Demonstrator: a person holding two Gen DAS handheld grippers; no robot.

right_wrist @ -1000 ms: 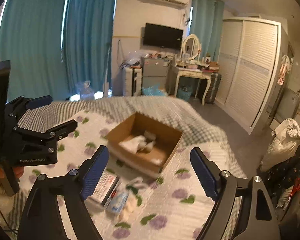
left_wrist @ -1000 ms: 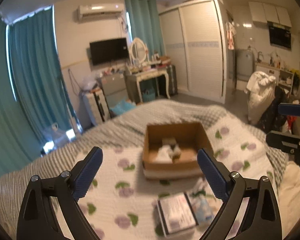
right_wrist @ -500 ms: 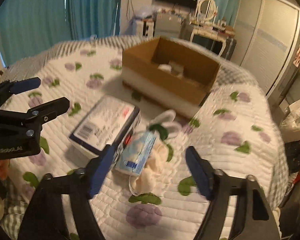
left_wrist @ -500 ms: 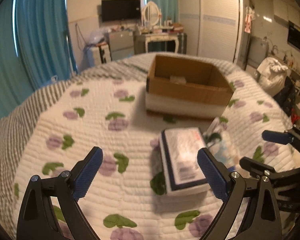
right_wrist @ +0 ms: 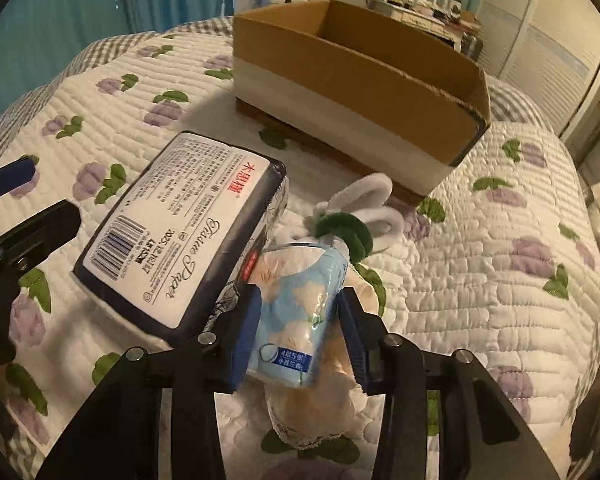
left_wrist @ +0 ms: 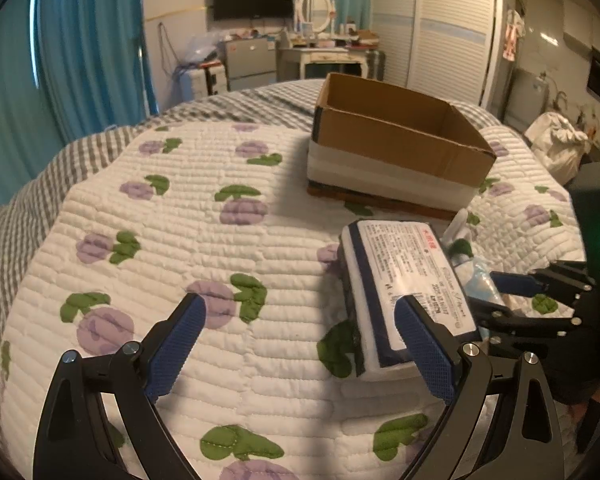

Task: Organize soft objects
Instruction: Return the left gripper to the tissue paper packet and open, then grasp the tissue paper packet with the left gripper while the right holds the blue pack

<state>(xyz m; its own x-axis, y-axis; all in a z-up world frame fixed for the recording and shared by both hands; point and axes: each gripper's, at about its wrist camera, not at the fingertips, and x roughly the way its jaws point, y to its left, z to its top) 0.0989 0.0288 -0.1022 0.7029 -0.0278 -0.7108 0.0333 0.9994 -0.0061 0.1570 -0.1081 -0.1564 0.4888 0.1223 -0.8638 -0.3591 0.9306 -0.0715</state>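
On the quilted bed lie a large tissue paper pack [right_wrist: 180,236] with a dark blue border, a small light-blue tissue pack [right_wrist: 300,304], and a white plush rabbit [right_wrist: 364,204] with a green collar under it. My right gripper [right_wrist: 300,332] has its jaws closed against both sides of the small tissue pack. In the left wrist view my left gripper [left_wrist: 300,344] is open and empty, low over the quilt, its right finger beside the large tissue pack [left_wrist: 404,288]. An open cardboard box [right_wrist: 360,80] stands behind them; it also shows in the left wrist view [left_wrist: 396,144].
The bed carries a white quilt with purple and green flowers [left_wrist: 180,240] over a grey checked sheet. Teal curtains [left_wrist: 80,48], a dresser with mirror [left_wrist: 320,52] and a white wardrobe [left_wrist: 452,28] stand beyond the bed. My right gripper shows at the right of the left wrist view [left_wrist: 540,300].
Both grippers have come down and forward from high over the bed to the quilt. The right jaws have narrowed from wide open onto the small tissue pack.
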